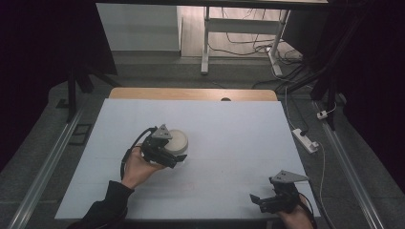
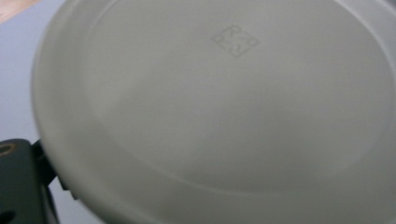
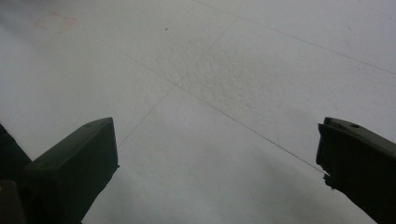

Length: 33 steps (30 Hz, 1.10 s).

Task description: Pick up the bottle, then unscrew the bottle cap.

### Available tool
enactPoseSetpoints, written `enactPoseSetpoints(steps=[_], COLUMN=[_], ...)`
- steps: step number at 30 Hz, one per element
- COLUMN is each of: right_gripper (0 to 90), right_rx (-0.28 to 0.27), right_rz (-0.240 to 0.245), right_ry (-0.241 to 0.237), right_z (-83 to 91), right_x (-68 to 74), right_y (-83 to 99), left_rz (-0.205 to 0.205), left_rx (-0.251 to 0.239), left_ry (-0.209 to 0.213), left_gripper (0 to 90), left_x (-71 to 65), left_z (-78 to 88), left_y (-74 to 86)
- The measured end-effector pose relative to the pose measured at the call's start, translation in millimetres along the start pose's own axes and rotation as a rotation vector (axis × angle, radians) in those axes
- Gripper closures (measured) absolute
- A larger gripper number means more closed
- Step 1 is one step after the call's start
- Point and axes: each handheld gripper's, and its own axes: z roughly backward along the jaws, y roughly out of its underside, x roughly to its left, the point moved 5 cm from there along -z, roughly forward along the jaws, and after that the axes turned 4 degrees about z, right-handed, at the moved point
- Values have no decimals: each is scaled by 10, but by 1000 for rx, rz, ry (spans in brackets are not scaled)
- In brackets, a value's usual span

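Nearest the person, at the lower right corner of the table, the right gripper [image 1: 261, 200] rests low over the white table cover [image 1: 229, 129], held by a hand [image 1: 296, 217] that comes in from the bottom edge. In the right gripper view its two black jaws stand wide apart with nothing between them — just the pale, slightly pebbled sheet and a few thin seam lines crossing it.

Farther in and to the left, a dark sleeve [image 1: 107, 202] leads to the person's left hand [image 1: 136, 167], which holds the left gripper [image 1: 177, 160] near the middle of the table. The gripper's grey three-cornered plate [image 1: 163, 132] sits on top and its cable loops back beside the wrist. The gripper is pressed up against a round, off-white lidded container [image 1: 177, 139] that stands on the cover just right of it. In the left gripper view the container's smooth lid [image 2: 224, 107] sits very close to the camera, with a small square embossed mark [image 2: 235, 40] near the top; one dark jaw shows at the lower left, beside the rim. Whether the jaws are clamped on the container or merely around it cannot be told.

Beyond the cover, a strip of the wooden tabletop [image 1: 191, 94] shows at the far edge — and past that, white desk legs [image 1: 206, 43] and cables on the floor.
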Motion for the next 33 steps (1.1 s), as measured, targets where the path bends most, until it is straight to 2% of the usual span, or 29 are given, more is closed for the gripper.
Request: enactPoseSetpoints(steps=[14,21,33], right_gripper=[0,0,0], right_rx=[-3,-1,-11], right_rz=[4,7,8], right_ry=[-4,-4,4], right_z=[-1,-1,10], right_x=[-1,3,-1], right_y=[-1,-1,-7], left_rz=[-64,-91,-101], left_rx=[17,21,27], left_ry=[71,97,111], left_gripper=[68,68,68], left_x=[-325,-440,-448], left_z=[-159,-202,-233], left_y=[-114,-159,-142])
